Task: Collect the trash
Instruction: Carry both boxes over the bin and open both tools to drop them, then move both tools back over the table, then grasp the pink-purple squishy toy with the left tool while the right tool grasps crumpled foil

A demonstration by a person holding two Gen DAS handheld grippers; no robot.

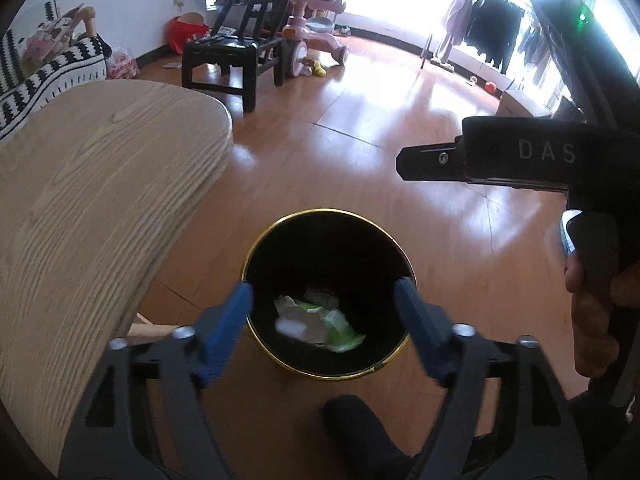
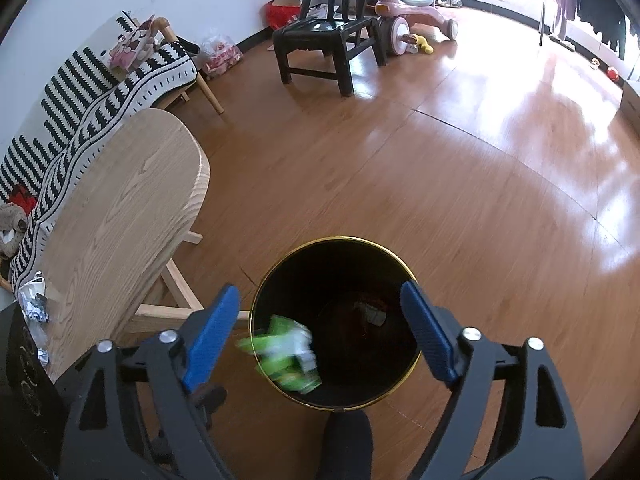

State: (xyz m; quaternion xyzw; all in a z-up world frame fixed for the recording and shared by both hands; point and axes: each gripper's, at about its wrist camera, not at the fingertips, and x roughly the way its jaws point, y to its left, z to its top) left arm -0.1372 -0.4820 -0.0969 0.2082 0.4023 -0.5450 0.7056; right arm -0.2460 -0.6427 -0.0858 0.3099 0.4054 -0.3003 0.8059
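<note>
Both tools released: left tool (image 1: 324, 300) and right tool (image 2: 320, 312) hang over the bin (image 2: 416, 280). Green wrapper (image 2: 288, 354) sits blurred right at the near rim w/ nothing gripping it; it could land outside. Crumpled scraps (image 2: 34, 300) wait on table (image 2: 120, 208), far left of your right tool.

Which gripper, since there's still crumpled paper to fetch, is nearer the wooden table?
Left. The left gripper hangs over the bin close beside the table edge; the right gripper is farther out, on the left gripper's far side.
</note>
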